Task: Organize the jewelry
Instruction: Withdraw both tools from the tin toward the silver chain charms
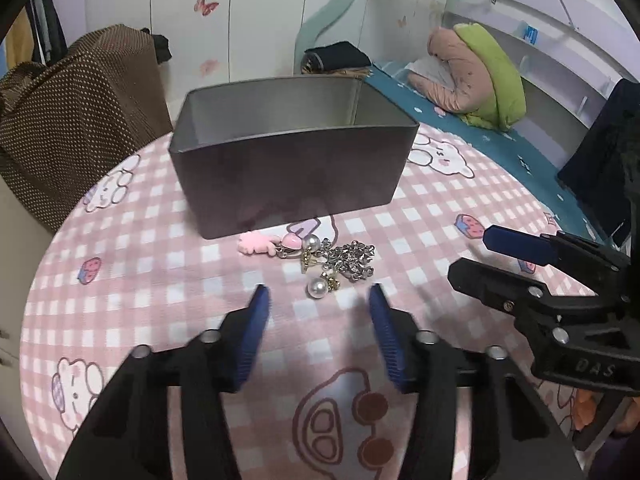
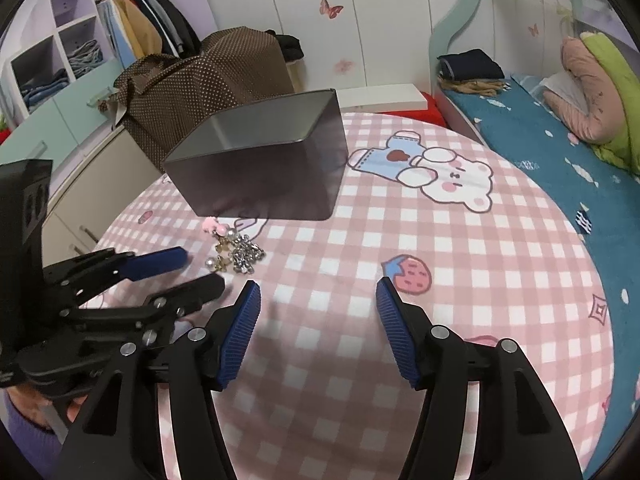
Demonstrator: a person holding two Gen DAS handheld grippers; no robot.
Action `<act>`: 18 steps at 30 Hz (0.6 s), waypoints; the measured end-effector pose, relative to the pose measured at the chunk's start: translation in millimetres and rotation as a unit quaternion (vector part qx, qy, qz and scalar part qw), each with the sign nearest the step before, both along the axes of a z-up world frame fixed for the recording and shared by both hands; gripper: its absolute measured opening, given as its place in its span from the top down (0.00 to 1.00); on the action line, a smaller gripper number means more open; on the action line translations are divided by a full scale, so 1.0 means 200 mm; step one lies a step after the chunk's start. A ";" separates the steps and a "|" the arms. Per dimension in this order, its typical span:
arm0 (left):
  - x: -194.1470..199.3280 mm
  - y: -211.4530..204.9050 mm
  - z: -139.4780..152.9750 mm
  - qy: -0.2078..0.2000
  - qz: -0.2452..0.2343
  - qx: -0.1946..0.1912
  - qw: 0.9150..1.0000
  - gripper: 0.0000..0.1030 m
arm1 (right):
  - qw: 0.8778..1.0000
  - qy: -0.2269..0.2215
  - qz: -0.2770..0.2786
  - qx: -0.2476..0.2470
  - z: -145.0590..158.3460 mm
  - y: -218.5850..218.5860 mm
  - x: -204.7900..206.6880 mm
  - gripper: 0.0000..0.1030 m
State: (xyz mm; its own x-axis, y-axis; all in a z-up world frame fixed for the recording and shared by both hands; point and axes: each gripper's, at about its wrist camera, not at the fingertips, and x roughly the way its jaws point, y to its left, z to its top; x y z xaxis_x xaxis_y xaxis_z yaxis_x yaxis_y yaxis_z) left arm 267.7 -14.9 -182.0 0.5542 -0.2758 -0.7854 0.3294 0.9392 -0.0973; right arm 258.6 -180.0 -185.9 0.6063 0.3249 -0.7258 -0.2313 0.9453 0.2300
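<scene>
Though tangled, jewelry point(image 1: 320, 260) partly indistinct.

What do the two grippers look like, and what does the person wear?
Both the left gripper and the right gripper are black plastic with silver screws. Their fingers carry blue ribbed pads. The right gripper's body shows the raised letters "DAS". A purple sleeve covers the left wrist.

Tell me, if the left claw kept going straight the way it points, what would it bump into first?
Most likely the pearl earring, just ahead of the open left claw, at the near edge of the jewelry pile; depth is uncertain.
</scene>
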 end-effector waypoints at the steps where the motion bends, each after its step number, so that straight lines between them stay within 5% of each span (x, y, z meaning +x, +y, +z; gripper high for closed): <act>1: 0.00 0.00 0.00 -0.003 0.000 0.002 1.000 0.58 | 1.000 0.000 0.000 0.001 0.01 0.00 0.01 0.43; 5: 0.02 -0.03 0.00 -0.004 -0.006 0.017 1.000 0.62 | 1.000 0.006 0.002 0.002 -0.01 0.00 0.01 0.42; 9: 0.02 -0.05 -0.01 -0.015 -0.007 0.038 0.999 0.90 | 1.000 0.009 0.004 0.001 -0.02 0.02 0.02 0.42; 18: -0.03 0.05 0.03 -0.020 -0.005 0.011 1.000 0.91 | 1.000 0.013 0.023 -0.016 -0.03 0.12 0.03 0.42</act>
State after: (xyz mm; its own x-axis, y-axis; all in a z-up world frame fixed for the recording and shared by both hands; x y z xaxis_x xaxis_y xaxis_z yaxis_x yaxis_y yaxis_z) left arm 262.3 -4.7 -175.1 0.5832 -0.2635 -0.7684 0.3419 0.9377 -0.0621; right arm 265.0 -156.0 -191.8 0.5726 0.3280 -0.7514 -0.2691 0.9409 0.2056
